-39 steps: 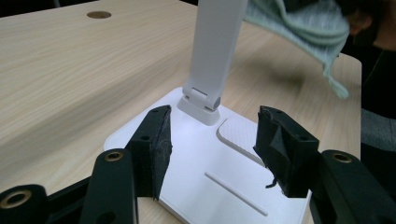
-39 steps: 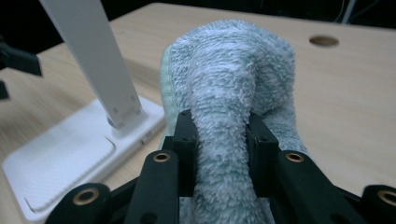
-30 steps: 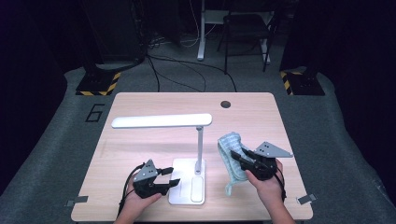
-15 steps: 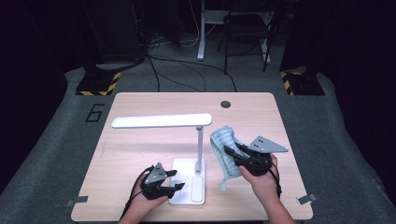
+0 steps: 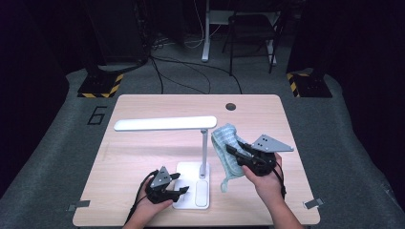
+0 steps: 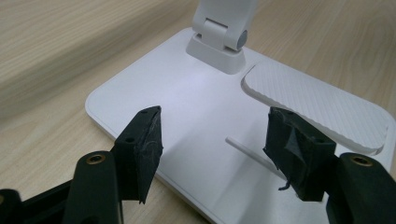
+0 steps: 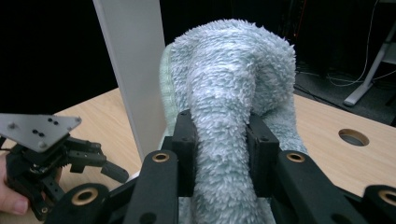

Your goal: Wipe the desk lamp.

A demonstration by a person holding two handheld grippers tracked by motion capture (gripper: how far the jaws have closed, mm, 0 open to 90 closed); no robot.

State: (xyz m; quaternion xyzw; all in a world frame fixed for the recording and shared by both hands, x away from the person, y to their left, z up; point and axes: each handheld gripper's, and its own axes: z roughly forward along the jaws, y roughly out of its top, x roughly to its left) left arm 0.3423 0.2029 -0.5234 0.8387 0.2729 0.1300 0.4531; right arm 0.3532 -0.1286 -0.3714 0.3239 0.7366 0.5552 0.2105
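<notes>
Left gripper (image 5: 184,182) newly lower, jaws just opened over lamp base (image 5: 193,202) edge.

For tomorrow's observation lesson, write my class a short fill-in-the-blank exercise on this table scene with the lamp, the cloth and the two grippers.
1. The right gripper is shut on a fluffy light blue ____.
2. The left gripper has open jaws over the white lamp's flat ____.
3. The lamp head lies ____ on top of its upright post.
4. The lamp stands on a ____ table.

Missing words: cloth; base; level; wooden
</notes>
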